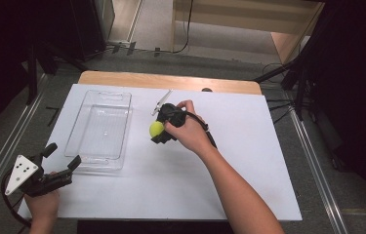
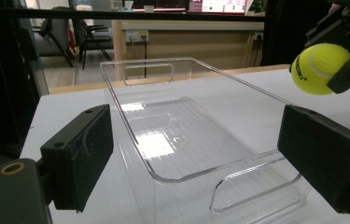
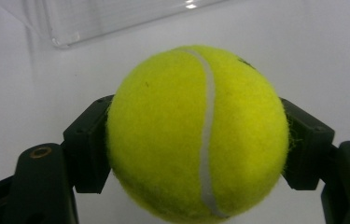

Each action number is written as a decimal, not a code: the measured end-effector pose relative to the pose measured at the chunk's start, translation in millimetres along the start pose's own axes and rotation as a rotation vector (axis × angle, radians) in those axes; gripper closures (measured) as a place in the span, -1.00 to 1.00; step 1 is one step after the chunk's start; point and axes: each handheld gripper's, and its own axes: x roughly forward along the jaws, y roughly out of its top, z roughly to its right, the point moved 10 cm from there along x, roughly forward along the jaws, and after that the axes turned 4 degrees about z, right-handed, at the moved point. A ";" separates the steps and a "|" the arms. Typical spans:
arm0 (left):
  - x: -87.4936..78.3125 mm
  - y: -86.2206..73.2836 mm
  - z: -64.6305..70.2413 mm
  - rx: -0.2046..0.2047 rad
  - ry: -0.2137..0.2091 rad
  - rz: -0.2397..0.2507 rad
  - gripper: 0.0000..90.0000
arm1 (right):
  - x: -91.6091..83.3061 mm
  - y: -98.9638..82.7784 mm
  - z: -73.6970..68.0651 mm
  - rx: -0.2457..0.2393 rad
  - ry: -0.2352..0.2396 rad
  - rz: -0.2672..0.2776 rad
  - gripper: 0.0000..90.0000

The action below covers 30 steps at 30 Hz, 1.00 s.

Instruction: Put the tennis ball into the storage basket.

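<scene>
1. Tennis ball (image 1: 156, 128) sits clamped in the right claw (image 1: 158, 130), one black jaw pressing on each side of it; the right gripper view shows the ball (image 3: 198, 133) bulging well out past both pads, white seam facing the camera.

2. It is held above the white desk (image 1: 249, 161), just to the right of the clear plastic bin (image 1: 99, 127) in the high view, apart from the bin and not over it.

3. The relation that matters: the bin lies to the left of the held ball as the high view shows it, with its near long wall the first edge in the way. The bin's long axis runs away from the person, so the ball would cross a long side, not a short end.

4. The left claw (image 1: 62, 161) stands open with nothing in it, at the near left corner of the desk, close to the bin's near short end. In the left gripper view its two pads frame that end of the bin (image 2: 182, 140), and the ball (image 2: 319, 67) shows at the upper right.

5. My reading: the ball looks bound for the bin, and the right hand (image 1: 190, 131) is the one to carry it; it must clear the wall's rim before the jaws part.

6. A thin metal clip (image 1: 161, 101) lies on the desk beyond the right hand, out of the path.
</scene>
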 end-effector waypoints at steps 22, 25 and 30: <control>0.2 0.3 -0.2 -0.005 -0.002 0.003 -0.75 | 5.9 35.8 -14.2 -0.059 0.018 0.029 -0.48; 0.3 0.3 -0.1 -0.005 -0.002 0.004 -0.75 | 5.3 39.9 -16.5 -0.058 0.022 0.031 -0.48; 0.2 0.2 -0.3 -0.004 -0.001 0.002 -0.75 | 5.6 47.8 -22.1 -0.059 0.036 0.039 -0.48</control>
